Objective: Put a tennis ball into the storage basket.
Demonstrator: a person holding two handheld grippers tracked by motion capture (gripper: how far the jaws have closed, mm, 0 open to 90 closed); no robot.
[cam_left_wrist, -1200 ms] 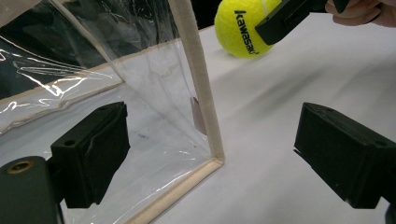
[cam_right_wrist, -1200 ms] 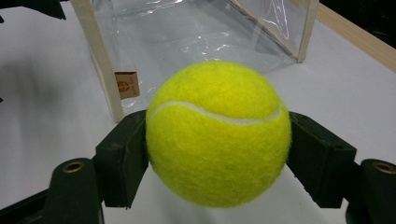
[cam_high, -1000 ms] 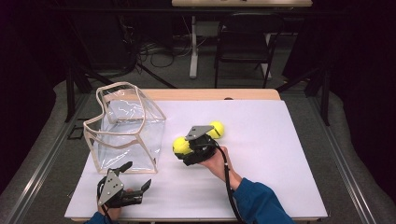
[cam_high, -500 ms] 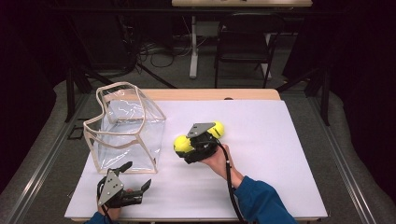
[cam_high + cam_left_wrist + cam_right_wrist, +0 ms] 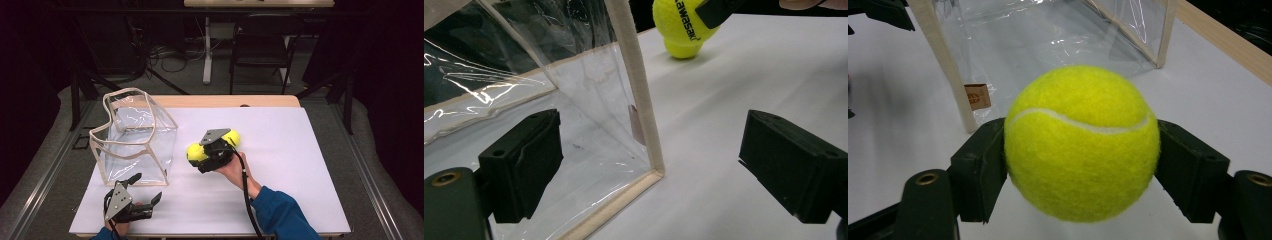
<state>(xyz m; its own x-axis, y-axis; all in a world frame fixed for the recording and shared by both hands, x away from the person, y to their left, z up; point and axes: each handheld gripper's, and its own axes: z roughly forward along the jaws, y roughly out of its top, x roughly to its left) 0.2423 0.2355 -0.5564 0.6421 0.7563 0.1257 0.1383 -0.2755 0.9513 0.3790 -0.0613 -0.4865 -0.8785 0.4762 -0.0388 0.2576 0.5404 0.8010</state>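
Table (image 5: pixel 310 200), white top, wooden strip along its far edge; all places below are given from the bag

Bag (image 5: pixel 137 137): clear plastic, cream piping, stands upright on the table's left part with its mouth open upward. Its left side sits close to the table's left edge; much bare white surface lies to its right and toward the near edge

Right gripper (image 5: pixel 200 156), just right of the bag, apart from it, jaws pinching a ball (image 5: pixel 196 153). Right gripper view: both pads press the flanks of this ball (image 5: pixel 1080 142), white seam curving across its face, bag's corner post behind it with a small brown tag (image 5: pixel 977 96) at the foot. The high view does not resolve that tag

Second ball (image 5: pixel 231 138) lies on the table farther right of the bag, at the gripper's far side, half hidden by its grey plate. Left gripper view shows it (image 5: pixel 681 48) resting on the white top, below the held ball (image 5: pixel 684 22), which carries black lettering; whether the two balls touch cannot be told

Left gripper (image 5: pixel 147 197) sits in front of the bag, near the table's near edge, jaws spread with nothing between the pads. Left gripper view: the bag's near lower corner (image 5: pixel 656 170) stands between the two jaws, the left jaw seen through the plastic; pads clear of the piping
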